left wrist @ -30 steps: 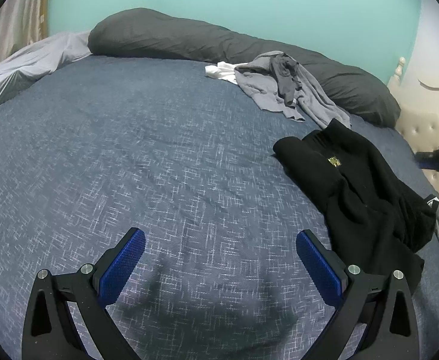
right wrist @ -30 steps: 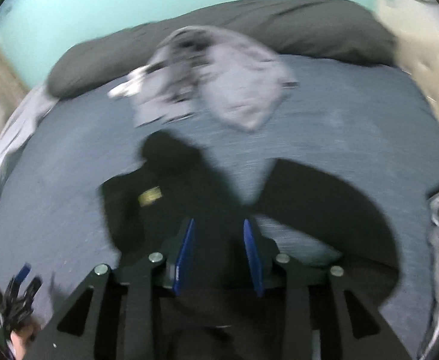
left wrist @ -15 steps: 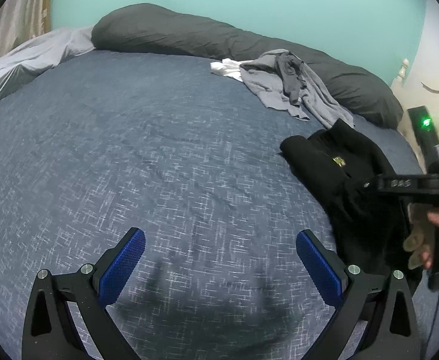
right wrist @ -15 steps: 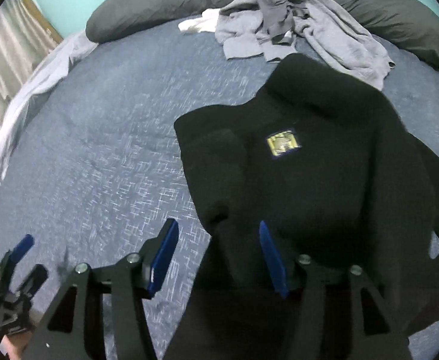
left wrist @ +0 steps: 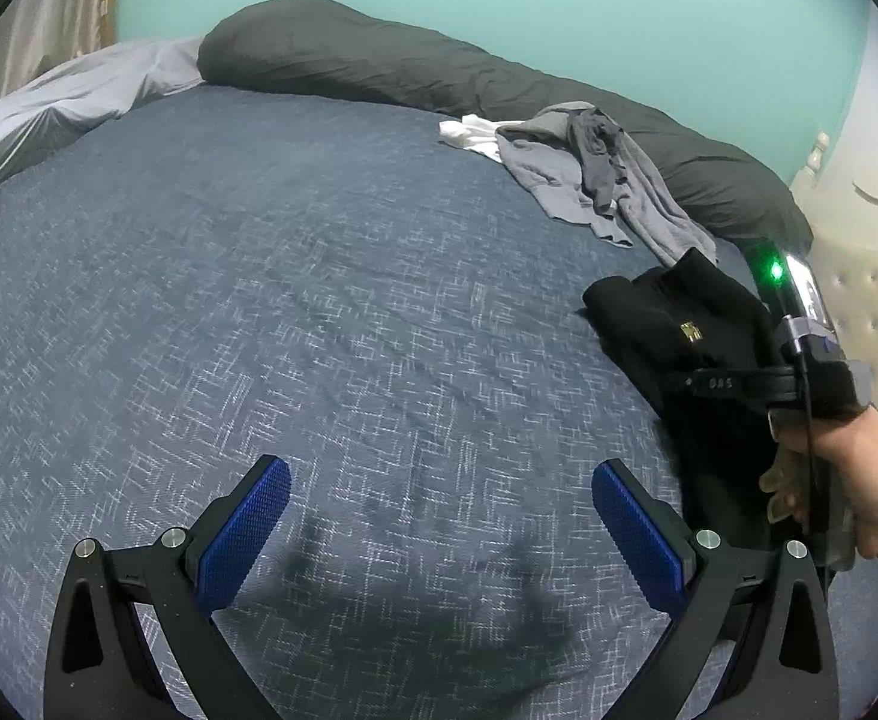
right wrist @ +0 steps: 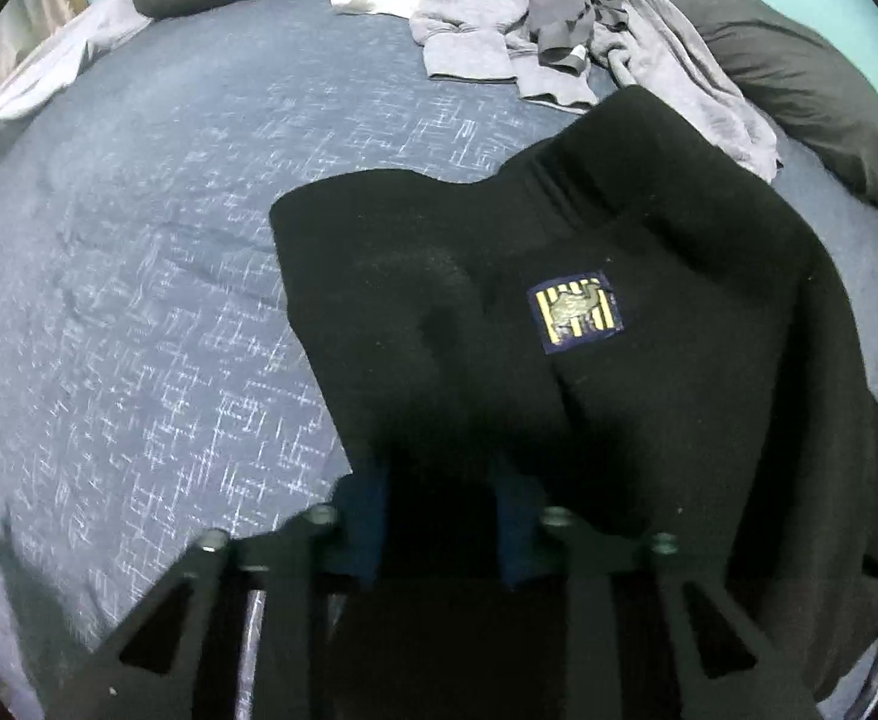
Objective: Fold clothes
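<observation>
A black garment [right wrist: 469,252] with a yellow-striped patch [right wrist: 577,312] lies crumpled on the blue bed cover [right wrist: 139,300]. My right gripper [right wrist: 442,474] points down at its near edge. Its jaws are closing, and black cloth fills the narrow gap between the blue pads [right wrist: 367,516]. In the left wrist view the same garment [left wrist: 667,324] is at the right, with a hand [left wrist: 859,468] holding the right gripper's body over it. My left gripper [left wrist: 439,471] hovers wide open above bare bed cover [left wrist: 259,300], left of the garment, with nothing between its fingers.
A pile of grey clothes [left wrist: 595,180] and a white piece [left wrist: 469,132] lie at the far side against a long dark grey pillow [left wrist: 349,54]. A light grey sheet [left wrist: 67,102] is bunched at the far left. A beige tufted headboard [left wrist: 859,300] stands at the right.
The right gripper came down and forward onto the black garment's near edge; its jaws widened, then narrowed around the cloth. The hand and gripper entered the left wrist view. The left gripper stayed put.
</observation>
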Motion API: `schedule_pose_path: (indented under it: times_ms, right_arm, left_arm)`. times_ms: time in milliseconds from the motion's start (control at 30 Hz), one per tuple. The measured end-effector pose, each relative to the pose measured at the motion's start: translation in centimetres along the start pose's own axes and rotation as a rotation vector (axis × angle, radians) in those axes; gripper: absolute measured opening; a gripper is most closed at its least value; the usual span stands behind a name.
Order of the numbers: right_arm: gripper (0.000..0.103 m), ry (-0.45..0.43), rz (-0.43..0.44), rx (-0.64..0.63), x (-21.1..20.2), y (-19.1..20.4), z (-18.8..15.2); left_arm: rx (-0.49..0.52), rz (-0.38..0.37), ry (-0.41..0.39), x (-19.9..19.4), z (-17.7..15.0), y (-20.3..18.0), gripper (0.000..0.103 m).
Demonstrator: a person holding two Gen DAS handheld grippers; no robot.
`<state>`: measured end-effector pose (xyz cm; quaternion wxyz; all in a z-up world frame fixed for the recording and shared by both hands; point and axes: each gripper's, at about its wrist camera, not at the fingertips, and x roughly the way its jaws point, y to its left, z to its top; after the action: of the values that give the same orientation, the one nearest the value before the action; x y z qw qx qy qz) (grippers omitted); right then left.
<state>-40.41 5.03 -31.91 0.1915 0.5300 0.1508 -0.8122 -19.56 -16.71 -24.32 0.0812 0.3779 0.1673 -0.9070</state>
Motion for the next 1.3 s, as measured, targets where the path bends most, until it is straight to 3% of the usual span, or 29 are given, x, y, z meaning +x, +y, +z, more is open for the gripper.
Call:
schedule_pose_path:
  times_ms: [67,267,533,700,867,1133,1300]
  right_arm:
    - [0.008,-0.027,0.031,0.008,-0.6,-0.7,0.0]
    - [0.007,-0.201,0.119,-0.007,-6.5,-2.0,-0.4]
    - [0.007,-0.316,0.35,-0.046,-14.4,-1.5,-1.9]
    - [0.007,-0.342,0.474,-0.123,-18.8,1.1,-3.4]
    - [0.007,-0.322,0.608,-0.23,-21.0,3.8,-5.7]
    - [0.007,-0.068,0.554,-0.336,-13.3,7.8,-10.2]
    - [0.012,0.026,0.551,-0.354,-11.3,8.8,-11.9]
  left_arm:
    - [-0.003,-0.005,0.002,0.0,0.0,0.0,0.103]
    - [-0.007,-0.003,-0.011,-0.5,0.0,0.1,0.103]
    - [0.005,0.016,-0.038,-1.7,0.1,0.5,0.103]
    - [-0.032,0.045,-0.051,-2.5,0.2,2.5,0.103]
    - [-0.077,0.064,-0.071,-3.3,0.3,4.6,0.103]
    - [-0.093,0.056,-0.062,-3.3,0.1,5.6,0.103]
    - [-0.095,0.051,-0.052,-3.1,0.0,5.7,0.103]
